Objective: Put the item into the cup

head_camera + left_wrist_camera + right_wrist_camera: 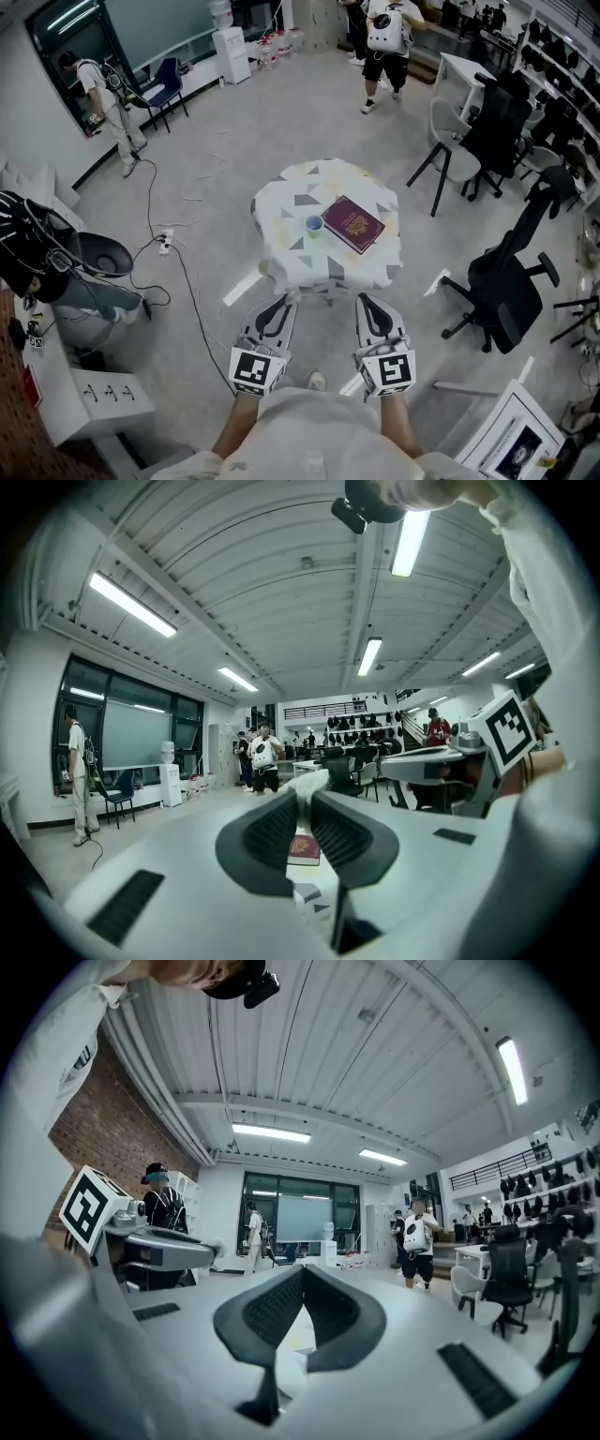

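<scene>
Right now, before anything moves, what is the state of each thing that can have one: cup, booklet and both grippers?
cup: upright on the table, open top, not held.
maroon booklet: closed, lying flat beside the cup.
left gripper: jaws a narrow gap apart, empty.
right gripper: jaw tips together, empty.

Nothing is legible: the dark red booklet (353, 223), beyond the left gripper (284, 300) and right gripper (363, 300), bears only a blurred gold emblem.
</scene>
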Demonstrator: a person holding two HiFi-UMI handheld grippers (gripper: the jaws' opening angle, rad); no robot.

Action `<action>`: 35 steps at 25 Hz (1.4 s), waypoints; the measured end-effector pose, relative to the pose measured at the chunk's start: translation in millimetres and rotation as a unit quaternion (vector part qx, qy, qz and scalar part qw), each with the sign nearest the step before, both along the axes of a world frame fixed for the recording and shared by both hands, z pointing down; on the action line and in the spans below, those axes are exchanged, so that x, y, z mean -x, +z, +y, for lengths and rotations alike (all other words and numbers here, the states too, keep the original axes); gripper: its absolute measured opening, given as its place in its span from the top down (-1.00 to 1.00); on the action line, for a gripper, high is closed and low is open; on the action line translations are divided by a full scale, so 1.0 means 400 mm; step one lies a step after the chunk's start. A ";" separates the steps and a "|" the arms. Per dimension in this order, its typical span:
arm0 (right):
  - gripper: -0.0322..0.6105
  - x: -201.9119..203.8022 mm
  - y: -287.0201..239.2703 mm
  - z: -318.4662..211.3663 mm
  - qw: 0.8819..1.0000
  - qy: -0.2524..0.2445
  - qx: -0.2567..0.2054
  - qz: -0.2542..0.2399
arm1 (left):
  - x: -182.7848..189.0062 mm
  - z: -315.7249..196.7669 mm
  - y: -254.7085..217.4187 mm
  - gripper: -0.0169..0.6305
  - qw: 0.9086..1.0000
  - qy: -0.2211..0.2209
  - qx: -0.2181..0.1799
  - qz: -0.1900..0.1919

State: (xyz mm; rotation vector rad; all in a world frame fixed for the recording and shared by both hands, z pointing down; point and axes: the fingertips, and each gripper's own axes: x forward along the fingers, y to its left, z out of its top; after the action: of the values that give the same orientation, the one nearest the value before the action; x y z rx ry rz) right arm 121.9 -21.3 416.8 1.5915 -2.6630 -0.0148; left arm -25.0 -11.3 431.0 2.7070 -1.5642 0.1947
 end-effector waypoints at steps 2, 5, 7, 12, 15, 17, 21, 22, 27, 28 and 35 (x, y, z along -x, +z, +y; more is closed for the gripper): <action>0.88 0.002 0.005 -0.012 1.000 -0.003 0.005 0.001 | 0.003 -0.009 0.006 0.77 1.000 -0.005 0.002 0.001; 0.88 0.009 0.017 -0.031 1.000 -0.008 0.013 0.004 | 0.012 -0.019 0.023 0.77 1.000 -0.012 0.011 -0.001; 0.88 0.014 0.026 -0.042 1.000 -0.011 0.018 0.005 | 0.018 -0.028 0.025 0.77 1.000 -0.016 0.013 0.002; 0.88 0.031 0.032 -0.070 1.000 -0.022 0.005 0.001 | 0.030 -0.059 0.021 0.77 1.000 -0.020 0.010 0.005; 0.88 0.035 0.034 -0.096 1.000 -0.017 0.006 0.003 | 0.035 -0.090 0.021 0.77 1.000 -0.017 0.007 0.007; 0.88 0.037 0.029 -0.118 1.000 -0.008 0.010 0.008 | 0.040 -0.112 0.023 0.77 1.000 -0.014 0.005 0.009; 0.88 0.051 0.035 -0.163 1.000 0.003 0.019 0.014 | 0.062 -0.162 0.029 0.77 1.000 -0.010 0.006 0.012; 0.88 0.057 0.035 -0.177 1.000 0.006 0.021 0.015 | 0.069 -0.177 0.028 0.77 1.000 -0.008 0.006 0.013; 0.88 0.093 0.032 -0.243 0.999 0.017 0.022 0.018 | 0.109 -0.253 0.027 0.77 1.000 0.002 0.008 0.013; 0.88 0.101 0.033 -0.256 0.999 0.020 0.022 0.019 | 0.118 -0.268 0.029 0.77 1.000 0.004 0.009 0.013; 0.88 0.159 0.043 -0.332 0.999 0.032 0.016 0.022 | 0.176 -0.364 0.027 0.77 0.999 0.023 0.010 0.020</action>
State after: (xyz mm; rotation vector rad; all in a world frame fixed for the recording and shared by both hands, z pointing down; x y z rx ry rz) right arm 58.3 -154.3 433.8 1.6458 -2.5659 -0.0041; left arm -95.4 -156.8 441.8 2.7171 -1.4825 0.1550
